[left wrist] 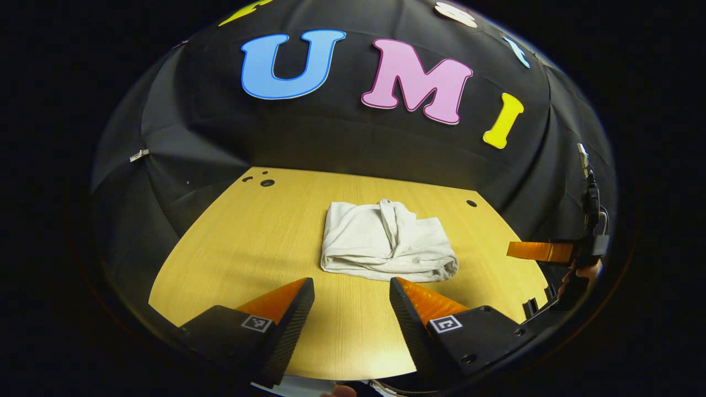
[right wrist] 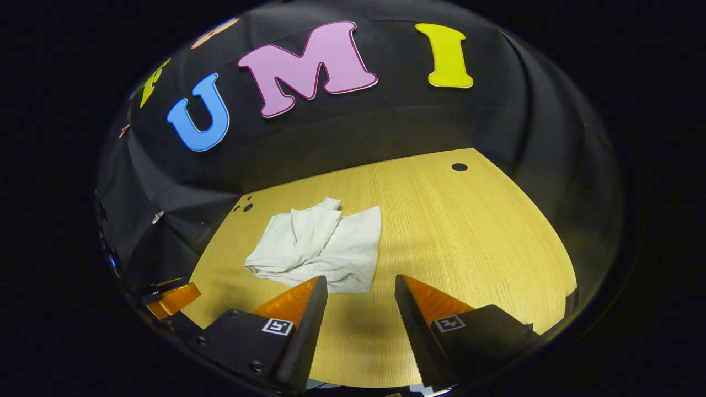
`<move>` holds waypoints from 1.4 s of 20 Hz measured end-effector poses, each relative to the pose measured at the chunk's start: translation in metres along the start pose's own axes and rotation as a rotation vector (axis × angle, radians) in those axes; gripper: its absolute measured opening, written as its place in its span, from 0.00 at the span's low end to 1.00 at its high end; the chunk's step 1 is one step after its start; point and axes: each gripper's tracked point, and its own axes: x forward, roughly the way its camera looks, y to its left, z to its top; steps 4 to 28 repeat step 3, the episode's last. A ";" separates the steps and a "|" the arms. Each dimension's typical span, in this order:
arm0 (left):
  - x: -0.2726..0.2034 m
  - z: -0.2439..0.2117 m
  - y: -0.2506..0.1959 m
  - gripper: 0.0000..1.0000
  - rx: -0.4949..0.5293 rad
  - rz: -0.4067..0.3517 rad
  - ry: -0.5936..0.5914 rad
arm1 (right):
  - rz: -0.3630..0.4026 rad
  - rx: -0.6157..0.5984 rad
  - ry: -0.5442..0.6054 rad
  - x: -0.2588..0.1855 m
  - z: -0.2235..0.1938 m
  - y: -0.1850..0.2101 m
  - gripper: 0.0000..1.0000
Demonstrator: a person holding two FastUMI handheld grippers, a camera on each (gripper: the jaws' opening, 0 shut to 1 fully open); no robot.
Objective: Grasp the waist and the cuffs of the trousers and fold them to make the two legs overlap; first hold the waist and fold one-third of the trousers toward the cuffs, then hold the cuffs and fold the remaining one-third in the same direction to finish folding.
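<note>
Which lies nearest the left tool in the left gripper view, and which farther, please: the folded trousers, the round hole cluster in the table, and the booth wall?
1. Folded trousers, on the table just ahead of the open left tool.
2. Hole cluster, far left corner of the table.
3. Booth wall, behind the table's far edge.

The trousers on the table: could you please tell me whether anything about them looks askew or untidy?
The trousers lie folded into a compact bundle on the table, but loosely: a rumpled flap sticks up along the far edge and the layers do not line up squarely.
</note>
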 end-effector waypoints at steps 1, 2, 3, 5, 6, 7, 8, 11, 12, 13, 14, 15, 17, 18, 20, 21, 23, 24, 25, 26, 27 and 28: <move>0.000 0.000 -0.001 0.88 0.003 -0.002 0.003 | 0.003 0.000 0.003 -0.003 -0.002 0.001 0.77; -0.002 -0.002 -0.002 0.88 0.006 -0.003 0.005 | 0.003 -0.001 0.000 -0.006 -0.001 0.001 0.77; -0.003 -0.003 -0.004 0.88 0.007 -0.004 0.006 | -0.001 -0.001 0.001 -0.007 0.000 0.000 0.77; -0.003 -0.003 -0.004 0.88 0.007 -0.004 0.006 | -0.001 -0.001 0.001 -0.007 0.000 0.000 0.77; -0.003 -0.003 -0.004 0.88 0.007 -0.004 0.006 | -0.001 -0.001 0.001 -0.007 0.000 0.000 0.77; -0.003 -0.003 -0.004 0.88 0.007 -0.004 0.006 | -0.001 -0.001 0.001 -0.007 0.000 0.000 0.77; -0.003 -0.003 -0.004 0.88 0.007 -0.004 0.006 | -0.001 -0.001 0.001 -0.007 0.000 0.000 0.77; -0.003 -0.003 -0.004 0.88 0.007 -0.004 0.006 | -0.001 -0.001 0.001 -0.007 0.000 0.000 0.77; -0.003 -0.003 -0.004 0.88 0.007 -0.004 0.006 | -0.001 -0.001 0.001 -0.007 0.000 0.000 0.77; -0.003 -0.003 -0.004 0.88 0.007 -0.004 0.006 | -0.001 -0.001 0.001 -0.007 0.000 0.000 0.77; -0.003 -0.003 -0.004 0.88 0.007 -0.004 0.006 | -0.001 -0.001 0.001 -0.007 0.000 0.000 0.77; -0.003 -0.003 -0.004 0.88 0.007 -0.004 0.006 | -0.001 -0.001 0.001 -0.007 0.000 0.000 0.77; -0.003 -0.003 -0.004 0.88 0.007 -0.004 0.006 | -0.001 -0.001 0.001 -0.007 0.000 0.000 0.77; -0.003 -0.003 -0.004 0.88 0.007 -0.004 0.006 | -0.001 -0.001 0.001 -0.007 0.000 0.000 0.77; -0.003 -0.003 -0.004 0.88 0.007 -0.004 0.006 | -0.001 -0.001 0.001 -0.007 0.000 0.000 0.77; -0.003 -0.003 -0.004 0.88 0.007 -0.004 0.006 | -0.001 -0.001 0.001 -0.007 0.000 0.000 0.77; -0.003 -0.003 -0.004 0.88 0.007 -0.004 0.006 | -0.001 -0.001 0.001 -0.007 0.000 0.000 0.77; -0.003 -0.003 -0.004 0.88 0.007 -0.004 0.006 | -0.001 -0.001 0.001 -0.007 0.000 0.000 0.77; -0.003 -0.003 -0.004 0.88 0.007 -0.004 0.006 | -0.001 -0.001 0.001 -0.007 0.000 0.000 0.77; -0.003 -0.003 -0.004 0.88 0.007 -0.004 0.006 | -0.001 -0.001 0.001 -0.007 0.000 0.000 0.77; -0.003 -0.003 -0.004 0.88 0.007 -0.004 0.006 | -0.001 -0.001 0.001 -0.007 0.000 0.000 0.77; -0.003 -0.003 -0.004 0.88 0.007 -0.004 0.006 | -0.001 -0.001 0.001 -0.007 0.000 0.000 0.77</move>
